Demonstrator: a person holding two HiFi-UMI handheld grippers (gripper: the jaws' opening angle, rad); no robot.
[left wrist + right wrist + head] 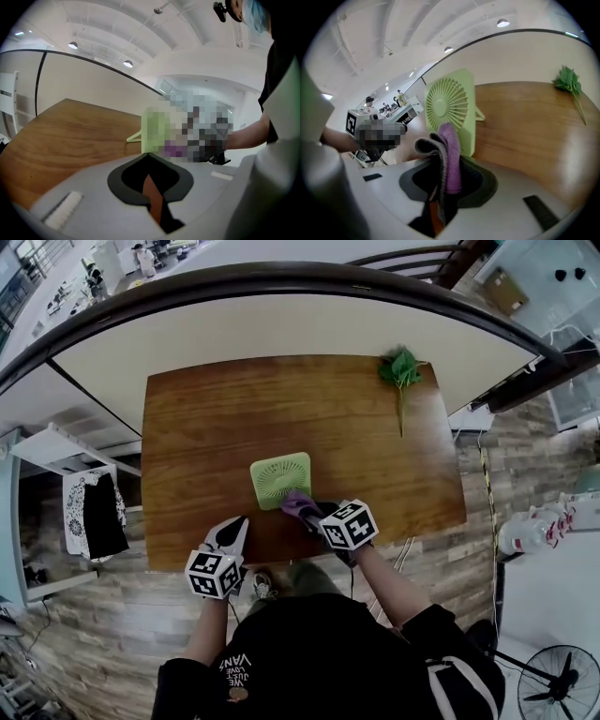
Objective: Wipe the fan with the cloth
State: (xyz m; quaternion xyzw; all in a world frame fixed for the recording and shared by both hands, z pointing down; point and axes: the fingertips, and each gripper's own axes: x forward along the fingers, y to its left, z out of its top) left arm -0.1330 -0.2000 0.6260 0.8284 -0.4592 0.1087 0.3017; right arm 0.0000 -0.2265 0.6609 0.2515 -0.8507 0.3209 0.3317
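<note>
Right gripper view: right gripper (440, 194) jaws clamped on folded purple-and-grey cloth (450, 154), upright square light-green plastic fan (447, 101) just ahead of them on brown wooden table (525, 122); left gripper (149, 157) jaws closed together, empty.

From high above the fan (280, 480), the head camera looks steeply down on the whole wooden surface (216, 418), taking in both claws at its near edge. The left claw (232, 524) camera sits low, left of the fan and a little back, seeing it edge-on. The right claw (302, 510) camera faces the fan's grille from close up. All three views share the fan and the wood around it.
</note>
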